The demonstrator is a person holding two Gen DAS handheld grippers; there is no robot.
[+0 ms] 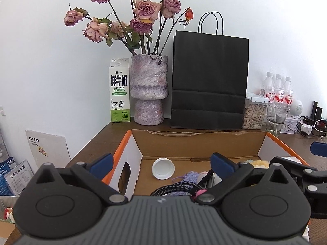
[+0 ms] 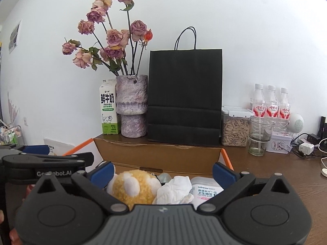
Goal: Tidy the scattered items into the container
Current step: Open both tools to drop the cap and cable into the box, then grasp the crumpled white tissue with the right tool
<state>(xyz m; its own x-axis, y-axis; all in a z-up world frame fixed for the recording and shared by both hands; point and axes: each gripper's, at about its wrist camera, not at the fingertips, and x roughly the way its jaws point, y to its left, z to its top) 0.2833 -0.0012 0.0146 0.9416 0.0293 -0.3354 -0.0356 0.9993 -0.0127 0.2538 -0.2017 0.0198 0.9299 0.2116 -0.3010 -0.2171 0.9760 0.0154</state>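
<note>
My left claw (image 1: 161, 162) hangs with its blue pads spread wide and nothing between them, over the near left part of an open cardboard box (image 1: 196, 143) with orange-edged flaps standing on the wooden worktop (image 1: 106, 136). Just ahead of it, on the box floor, lies a white plastic lid (image 1: 163, 168), its hollow side up. Beside the lid, toward the right pad, lie a lilac knitted piece (image 1: 189, 178) and a braided cable (image 1: 173, 189).

My right claw (image 2: 162, 173) is likewise wide apart and empty, over the box's right side. Directly under it sit a yellow plush paw (image 2: 132, 189) with white toe pads, a crumpled white tissue (image 2: 175, 189) and a pack of cotton buds (image 2: 204, 189). The pack shows only in the right view, and of the paw the left view catches only a yellow sliver.

Beyond the box, against the wall, stand a milk carton (image 1: 120, 90), a vase of dried roses (image 1: 149, 89), a black paper bag (image 1: 209, 79), a jar of seeds (image 2: 235, 129), an empty glass (image 2: 260, 135) and three bottles (image 2: 270, 102).
</note>
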